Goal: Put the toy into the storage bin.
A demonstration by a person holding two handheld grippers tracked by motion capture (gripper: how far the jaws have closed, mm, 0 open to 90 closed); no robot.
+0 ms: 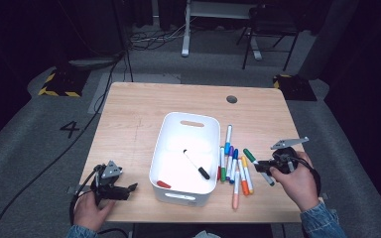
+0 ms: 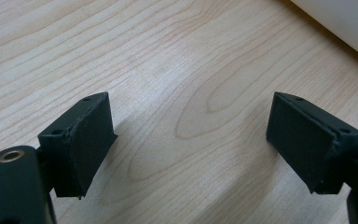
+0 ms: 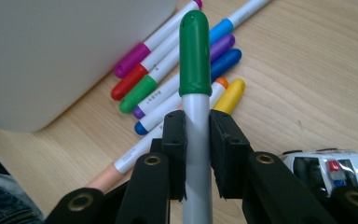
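Near the tabletop's front-right corner, the right gripper [image 3: 197, 135] clamps a green-capped grey marker [image 3: 195, 60], seemingly bound for the white plastic bin [image 1: 162, 148] mid-table. By the front-left corner, the left gripper [image 2: 191, 144] rests, jaws apart and empty. Loose coloured markers [image 1: 234, 166] lie beside the bin's right wall.
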